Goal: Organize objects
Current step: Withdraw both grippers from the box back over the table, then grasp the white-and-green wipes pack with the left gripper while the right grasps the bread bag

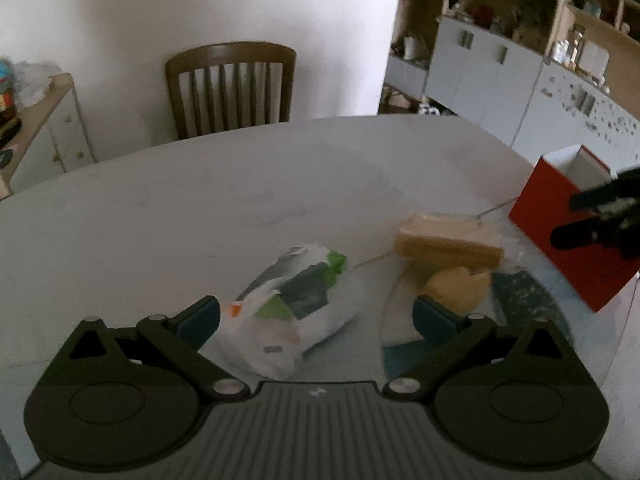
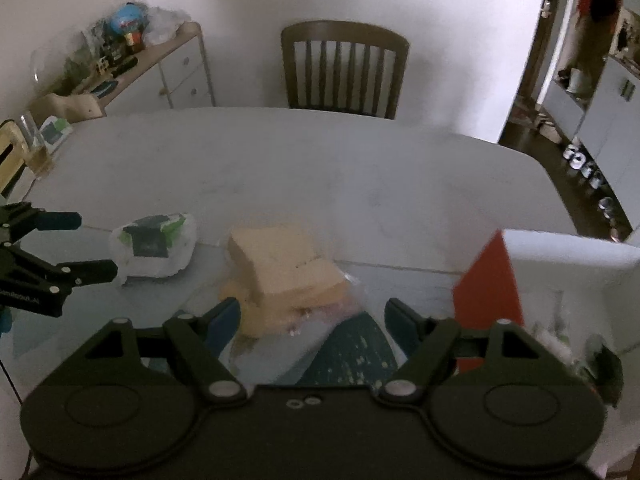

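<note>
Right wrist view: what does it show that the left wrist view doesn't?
Only the right wrist view shows the drinking glass at the table's far left edge and the shoes on the floor. Only the left wrist view shows the kitchen shelves. Both show the white packet, the sponges, the red box, the chair and the table.

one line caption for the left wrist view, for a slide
Open left gripper above a white-and-green packet on the table, yellow sponges and red box beside.
</note>
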Available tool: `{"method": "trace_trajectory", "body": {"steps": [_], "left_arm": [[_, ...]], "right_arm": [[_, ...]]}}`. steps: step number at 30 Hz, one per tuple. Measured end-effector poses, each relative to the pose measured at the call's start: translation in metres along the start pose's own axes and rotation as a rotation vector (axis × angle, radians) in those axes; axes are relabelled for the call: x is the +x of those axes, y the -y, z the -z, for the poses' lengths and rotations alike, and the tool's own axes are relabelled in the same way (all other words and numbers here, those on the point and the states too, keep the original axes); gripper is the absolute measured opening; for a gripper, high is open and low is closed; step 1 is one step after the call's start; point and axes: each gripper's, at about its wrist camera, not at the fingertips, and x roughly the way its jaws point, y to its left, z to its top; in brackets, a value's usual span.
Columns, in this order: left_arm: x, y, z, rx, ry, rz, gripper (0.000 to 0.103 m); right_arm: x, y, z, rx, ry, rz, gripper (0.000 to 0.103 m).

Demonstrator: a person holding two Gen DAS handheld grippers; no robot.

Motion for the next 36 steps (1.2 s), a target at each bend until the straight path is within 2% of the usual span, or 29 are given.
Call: {"method": "trace_trajectory", "body": {"steps": [5,9,22,27,36], "left_arm": [[0.024,-0.006,0.001,0.086,-0.034,0.025,0.103],[0.041,-0.009,0.0,0.118,-0.062,0.064,0.103],[0.083,-0.008,0.005,0.179,-0.13,0.06,0.103],[0.092,-0.01,0.008,0.172,-0.149,0.046,0.103],[0.087,-0.009,0.012,0.123,-0.12,0.038,0.102]], "right_arm": [[0.022,-0.005,-0.017,-0.041,-0.014,-0.044,0.08],[0.038,-0.011,-0.027,-0.091,-0.03,-0.063,0.08],[0.093,-0.016,-0.036,-0.145,-0.122,-0.066,0.083],[0.099,-0.01,-0.038,-0.117,-0.121,-0.076,0.085],[0.091,-0.003,-0.034,-0.046,-0.117,-0.106,0.084]]}}
